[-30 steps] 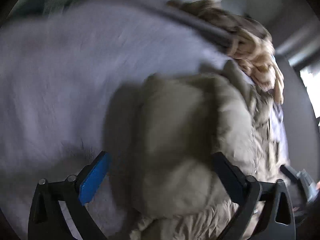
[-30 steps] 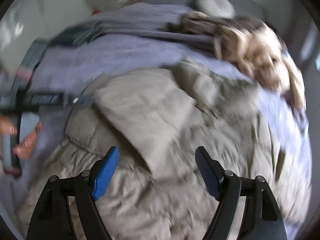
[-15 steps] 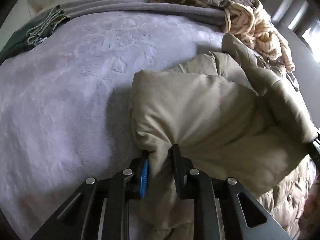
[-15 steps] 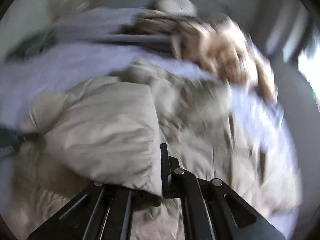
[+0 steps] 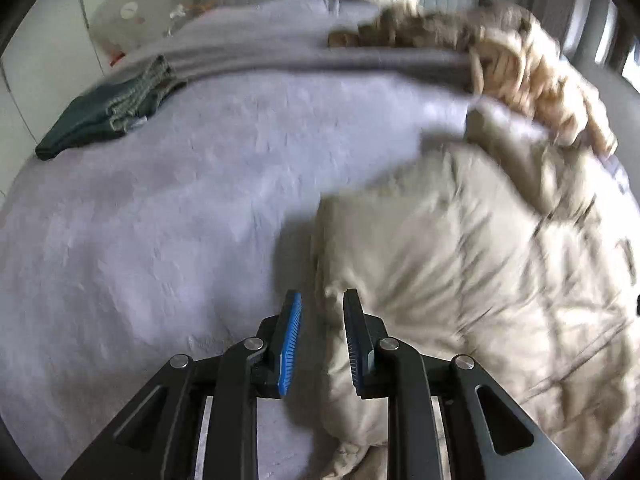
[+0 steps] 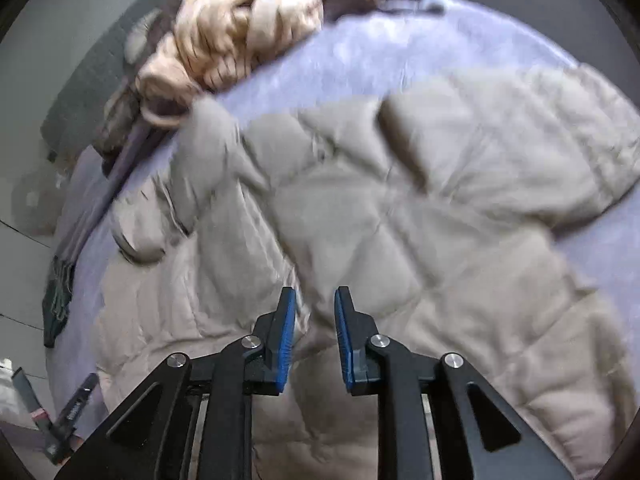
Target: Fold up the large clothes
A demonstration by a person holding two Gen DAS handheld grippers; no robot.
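Half a second back both grippers were pinching a fold of the beige quilted coat point(image 5: 472, 280); now each has let go, jaws parted a little, nothing between them. The left gripper point(image 5: 320, 336) hangs over the coat's left edge, where it meets the lavender blanket point(image 5: 160, 208) covering the bed. The right gripper point(image 6: 315, 332) hovers above the coat's middle. The coat lies spread across the bed's right side. A tan striped garment point(image 6: 240, 32) is heaped near the far edge, a dark green folded cloth point(image 5: 100, 120) at the far left corner.
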